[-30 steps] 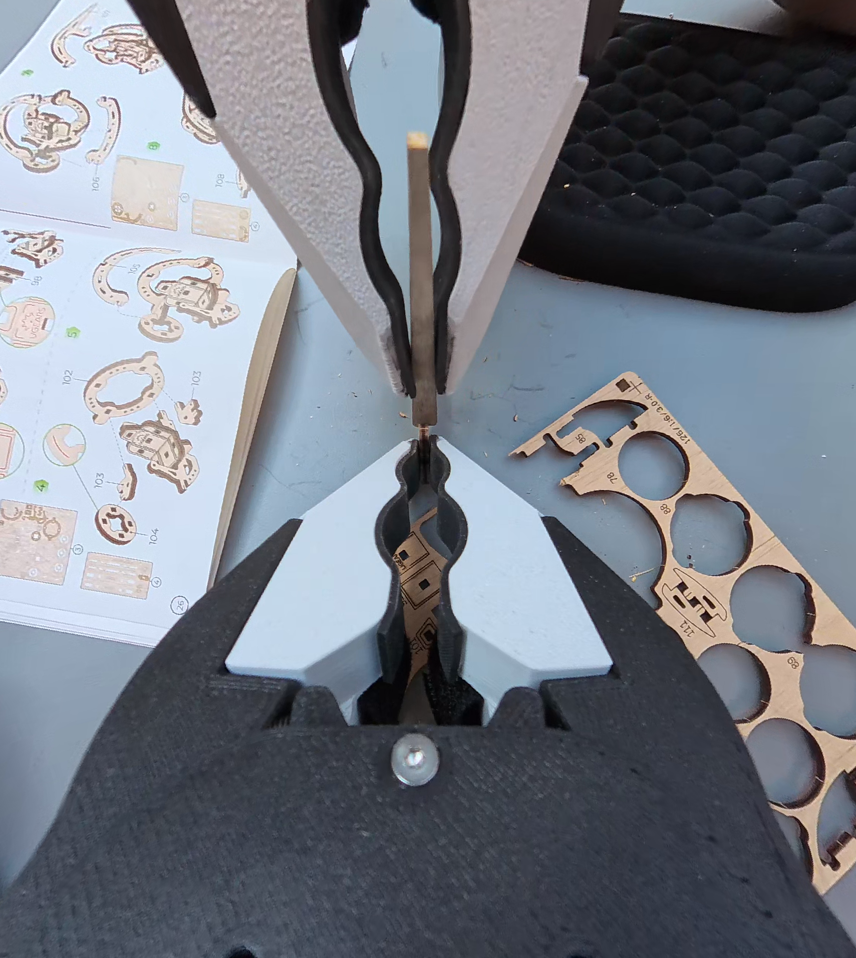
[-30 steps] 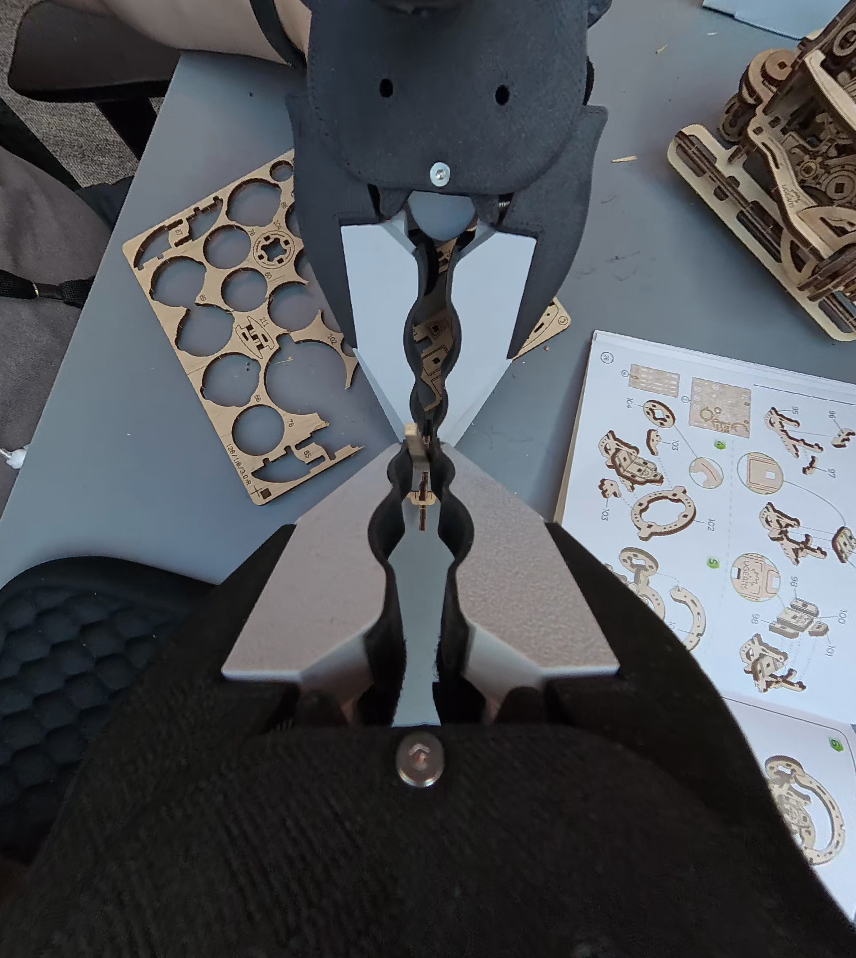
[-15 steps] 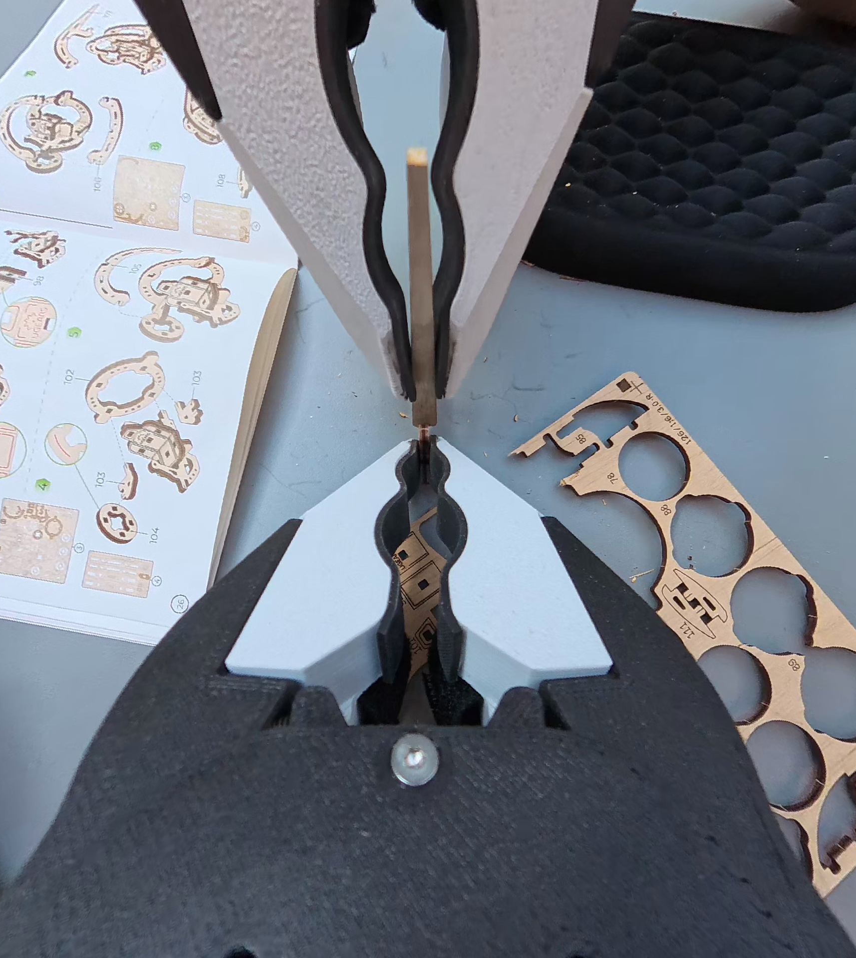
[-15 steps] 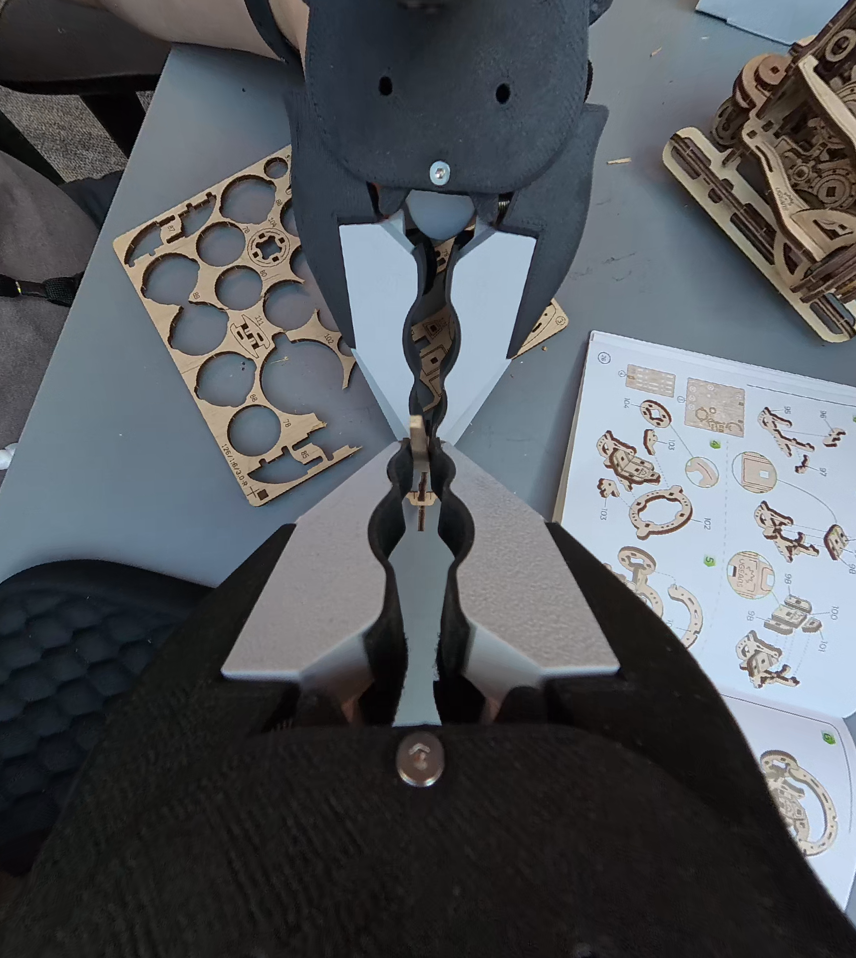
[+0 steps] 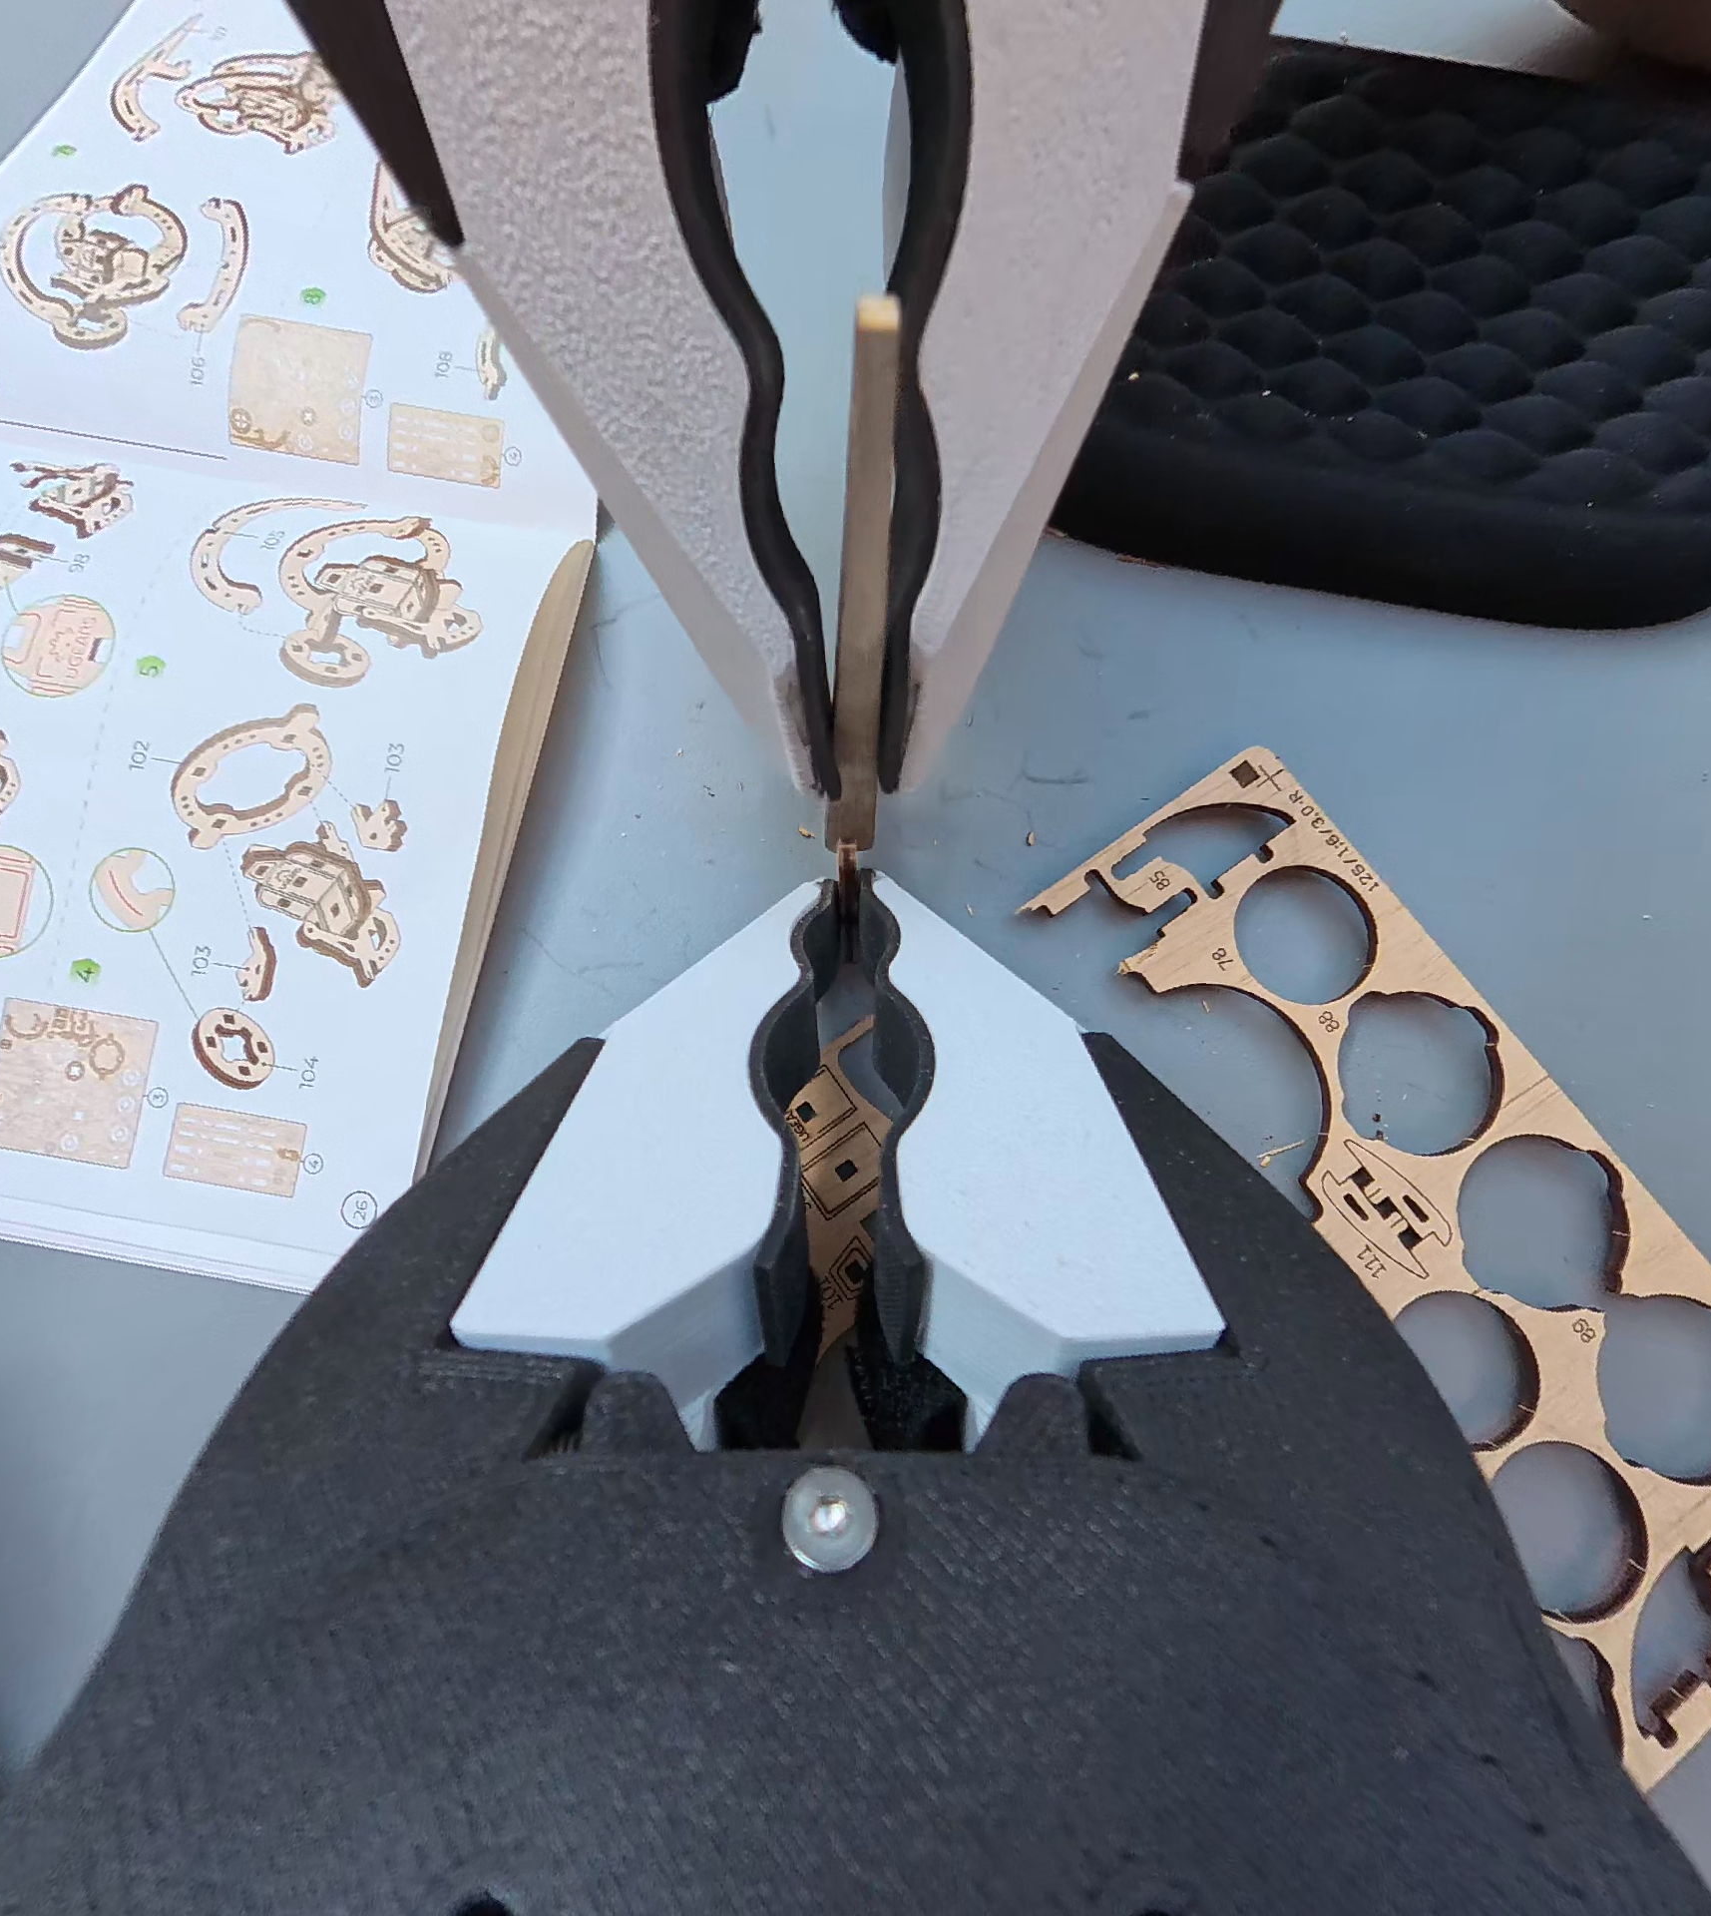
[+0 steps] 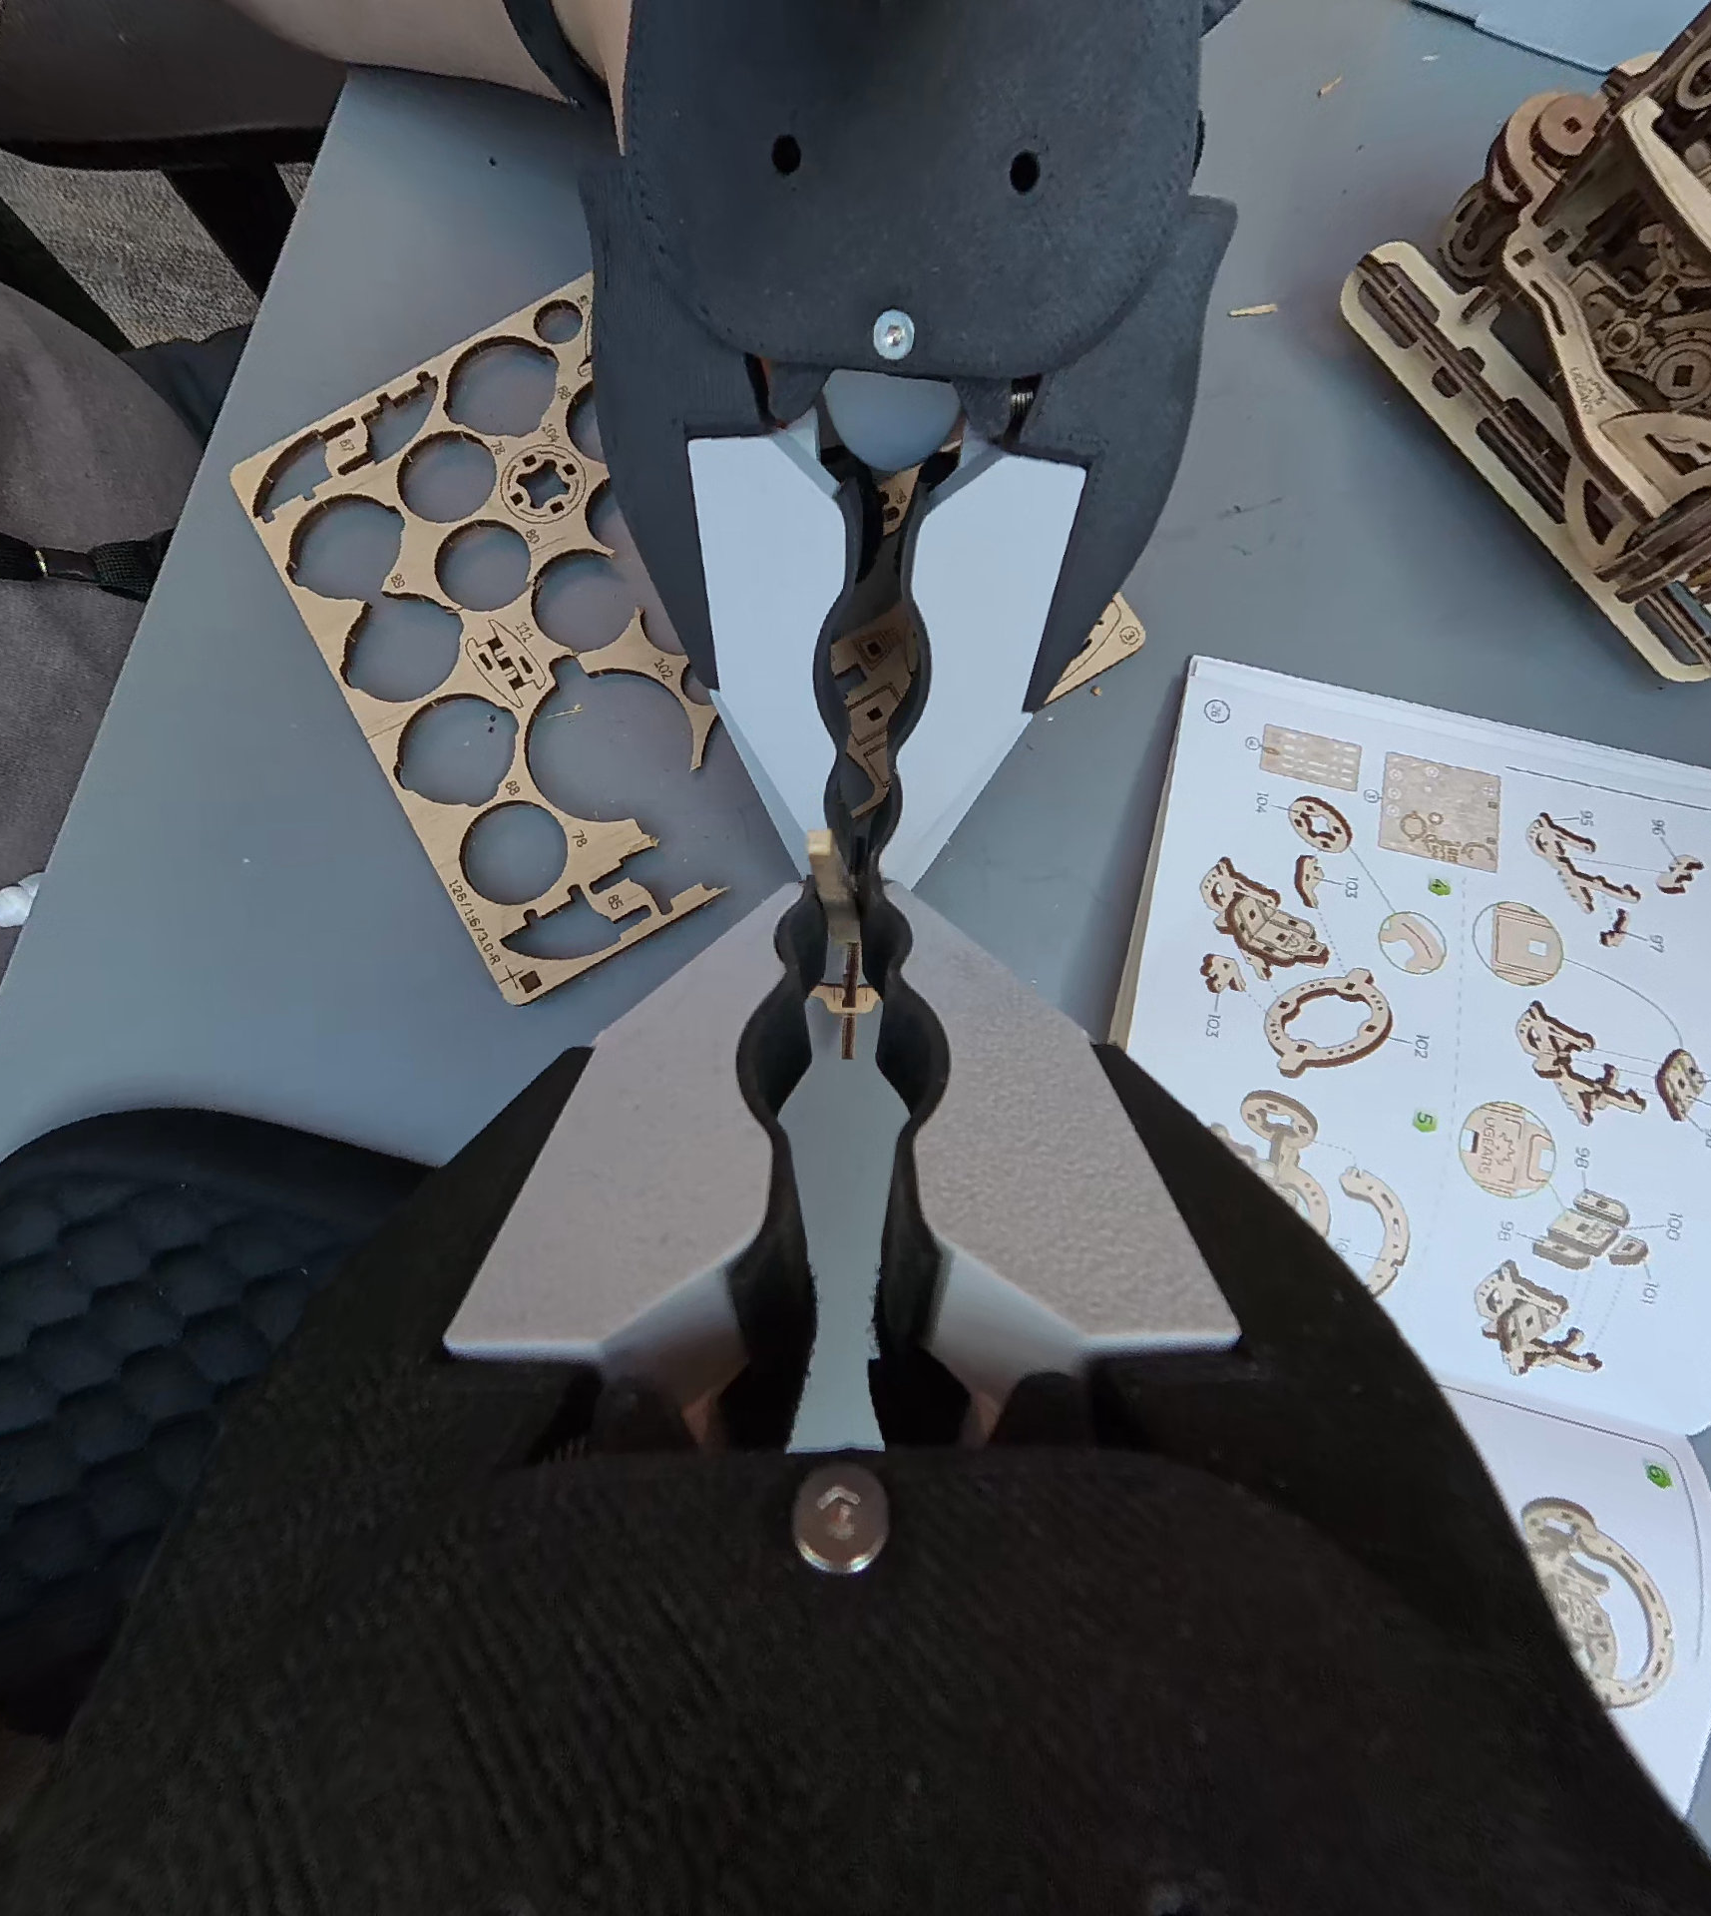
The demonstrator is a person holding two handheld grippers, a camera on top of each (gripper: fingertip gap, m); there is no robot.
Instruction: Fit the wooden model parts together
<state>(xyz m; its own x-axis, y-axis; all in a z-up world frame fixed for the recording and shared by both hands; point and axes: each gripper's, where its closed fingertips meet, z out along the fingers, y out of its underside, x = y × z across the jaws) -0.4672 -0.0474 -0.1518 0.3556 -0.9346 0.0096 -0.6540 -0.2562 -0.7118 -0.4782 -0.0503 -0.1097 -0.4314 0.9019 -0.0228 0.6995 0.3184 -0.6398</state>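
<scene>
While both tools met tip to tip above the grey table (image 5: 1452, 705), I saw, from nine o'clock, the instruction booklet (image 5: 156, 788); at centre, my left gripper (image 5: 846, 902) clamped on a thin dark wooden part (image 5: 846, 881), touching the flat wooden strip (image 5: 866, 581) pinched by my right gripper (image 5: 856, 767); at three o'clock, the punched-out plywood sheet (image 5: 1514, 1140).

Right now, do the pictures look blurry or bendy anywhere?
Left wrist view: sharp on the instruction booklet and punched wooden sheet, with even, soft light. Right wrist view: the black cushion goes blurry near the corner, and the table edge leans from the wide lens.
</scene>
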